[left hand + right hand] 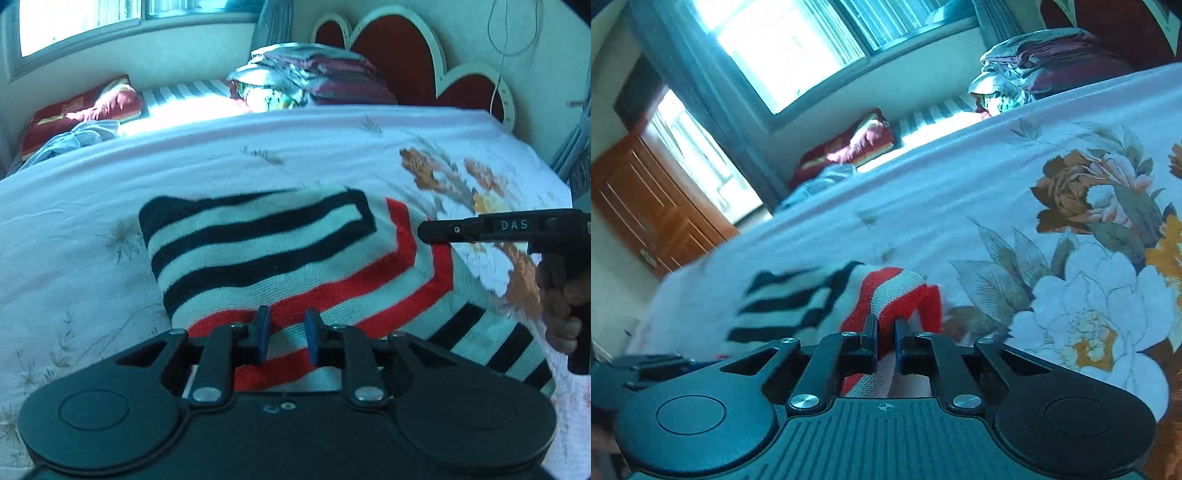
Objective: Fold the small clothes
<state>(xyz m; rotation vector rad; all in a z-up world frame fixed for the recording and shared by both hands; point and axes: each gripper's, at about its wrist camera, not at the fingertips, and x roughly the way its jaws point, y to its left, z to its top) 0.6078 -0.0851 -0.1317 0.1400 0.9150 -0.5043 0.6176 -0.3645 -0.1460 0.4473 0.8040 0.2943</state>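
A small knit garment [280,254] with black, white and red stripes lies on the floral bedsheet [92,206], partly folded over itself. My left gripper [287,326] hovers over its near red-striped edge with blue pads a small gap apart, holding nothing. My right gripper [885,326] is shut on a red and white striped fold of the garment [886,291], lifting it off the sheet. The right gripper also shows in the left wrist view [424,232], at the garment's right side.
The bed has a red heart-shaped headboard [399,48]. A pile of folded bedding [314,74] sits at the head, a red pillow [81,107] at the far left. Window [783,48] and wooden door [653,206] stand beyond the bed.
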